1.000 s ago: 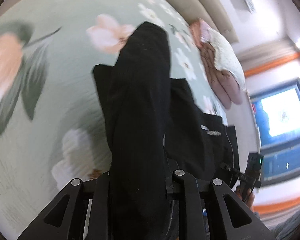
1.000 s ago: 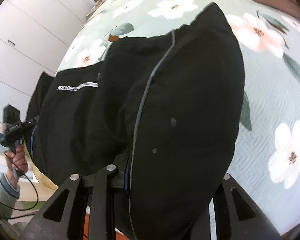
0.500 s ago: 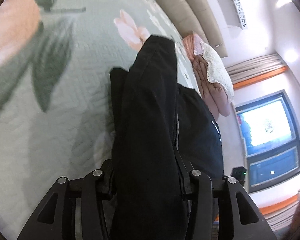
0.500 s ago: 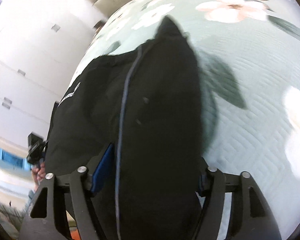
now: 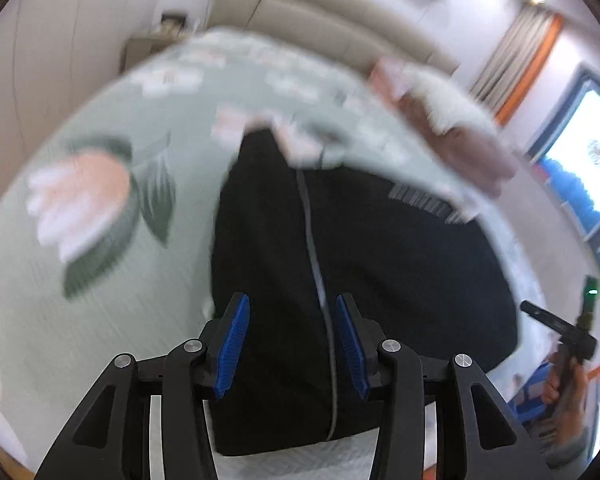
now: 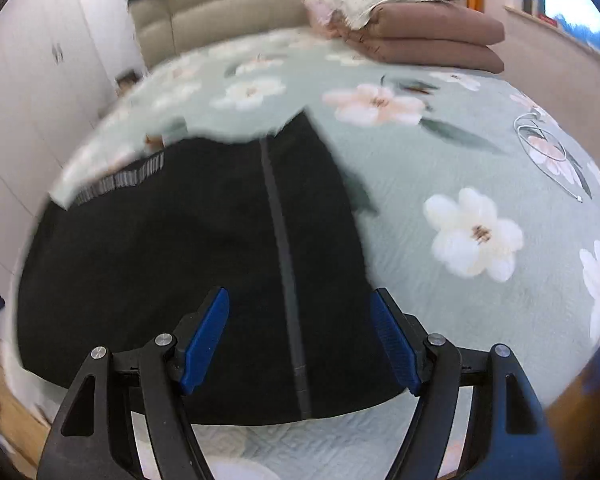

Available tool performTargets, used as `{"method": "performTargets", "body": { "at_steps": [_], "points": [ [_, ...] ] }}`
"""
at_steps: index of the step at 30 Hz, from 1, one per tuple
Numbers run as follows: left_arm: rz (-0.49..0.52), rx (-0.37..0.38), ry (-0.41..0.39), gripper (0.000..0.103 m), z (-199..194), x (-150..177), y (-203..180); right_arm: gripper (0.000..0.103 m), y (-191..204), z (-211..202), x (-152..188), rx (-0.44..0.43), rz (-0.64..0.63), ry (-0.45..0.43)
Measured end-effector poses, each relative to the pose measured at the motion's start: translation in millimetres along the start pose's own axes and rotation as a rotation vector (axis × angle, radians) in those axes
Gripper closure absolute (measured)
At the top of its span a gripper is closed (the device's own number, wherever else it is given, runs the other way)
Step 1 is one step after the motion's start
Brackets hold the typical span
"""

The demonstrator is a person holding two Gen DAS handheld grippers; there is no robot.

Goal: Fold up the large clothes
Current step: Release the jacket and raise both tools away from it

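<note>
Black garment flat on floral bedspread. My right gripper opening, my left gripper spread; both grip nothing. Bare bedspread beyond garment's far edge.

Black garment with grey stripe, folded flat on floral bedspread

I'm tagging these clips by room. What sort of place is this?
Most likely a bedroom: a bed with a floral quilt, a padded headboard, and folded bedding stacked near it.
</note>
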State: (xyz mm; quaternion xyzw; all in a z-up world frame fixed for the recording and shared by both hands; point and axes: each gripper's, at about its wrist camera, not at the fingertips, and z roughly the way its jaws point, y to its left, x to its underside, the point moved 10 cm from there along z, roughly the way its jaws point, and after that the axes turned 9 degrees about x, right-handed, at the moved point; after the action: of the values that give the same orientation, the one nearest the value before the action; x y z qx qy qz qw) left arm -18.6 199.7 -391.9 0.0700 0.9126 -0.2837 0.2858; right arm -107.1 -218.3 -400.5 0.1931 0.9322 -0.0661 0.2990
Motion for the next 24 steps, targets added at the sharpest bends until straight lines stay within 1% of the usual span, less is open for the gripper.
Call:
{"method": "performTargets", "body": {
  "at_steps": [1,2,3,6,8,10,11,12,14,15,16,17,20,21,22,23,24],
  "points": [
    [-0.015,-0.011,0.030,0.057,11.5,8.6,5.0,0.026,11.3,11.2,8.5,0.026,-0.019,0.032],
    [-0.021,-0.039,0.043,0.056,25.6,13.4,9.2,0.026,17.5,19.6,17.2,0.050,-0.029,0.051],
    [-0.027,-0.053,0.049,0.051,32.5,17.9,14.3,0.026,20.3,32.6,28.1,0.080,-0.029,0.076],
    [-0.077,-0.050,0.067,0.050,37.7,14.3,19.4,0.025,12.4,37.6,36.6,0.067,0.068,0.090],
    [-0.104,-0.041,0.081,0.050,36.7,10.7,22.7,0.025,5.3,34.5,36.8,0.073,0.112,0.106],
    [-0.106,-0.058,0.075,0.050,29.5,9.6,22.7,0.025,3.1,29.2,38.4,0.108,0.127,0.132],
    [-0.099,-0.077,0.072,0.050,23.5,10.1,20.0,0.025,1.5,23.3,40.4,0.126,0.136,0.151],
    [-0.080,-0.115,0.062,0.050,13.7,10.7,16.6,0.025,0.9,16.2,42.5,0.138,0.152,0.165],
    [-0.035,-0.166,0.034,0.050,-6.8,12.0,5.2,0.025,-0.9,-5.9,44.5,0.144,0.200,0.164],
    [-0.015,-0.179,0.025,0.050,-11.8,9.2,2.2,0.025,0.6,-19.4,43.3,0.134,0.219,0.147],
    [0.026,-0.198,0.006,0.050,-23.5,6.0,-9.2,0.025,3.5,-31.4,40.5,0.122,0.224,0.129],
    [0.059,-0.210,-0.015,0.050,-35.8,3.9,-21.0,0.025,9.6,-49.5,34.0,0.109,0.214,0.096],
    [0.152,-0.222,-0.113,0.050,-74.3,-17.9,-61.3,0.023,28.2,-100.4,7.3,0.118,0.147,-0.009],
    [0.186,-0.223,-0.148,0.049,-88.6,-26.4,-77.7,0.021,35.5,-121.3,-2.9,0.121,0.121,-0.055],
    [0.212,-0.229,-0.174,0.049,-100.4,-32.6,-90.3,0.017,43.7,-145.9,-13.7,0.119,0.098,-0.106],
    [0.241,-0.238,-0.202,0.049,-113.1,-38.4,-103.1,0.012,52.0,-169.9,-23.0,0.108,0.082,-0.156],
    [0.279,-0.249,-0.240,0.049,-131.1,-46.1,-121.0,0.010,59.8,-190.2,-30.1,0.095,0.072,-0.196]
  ]
}}
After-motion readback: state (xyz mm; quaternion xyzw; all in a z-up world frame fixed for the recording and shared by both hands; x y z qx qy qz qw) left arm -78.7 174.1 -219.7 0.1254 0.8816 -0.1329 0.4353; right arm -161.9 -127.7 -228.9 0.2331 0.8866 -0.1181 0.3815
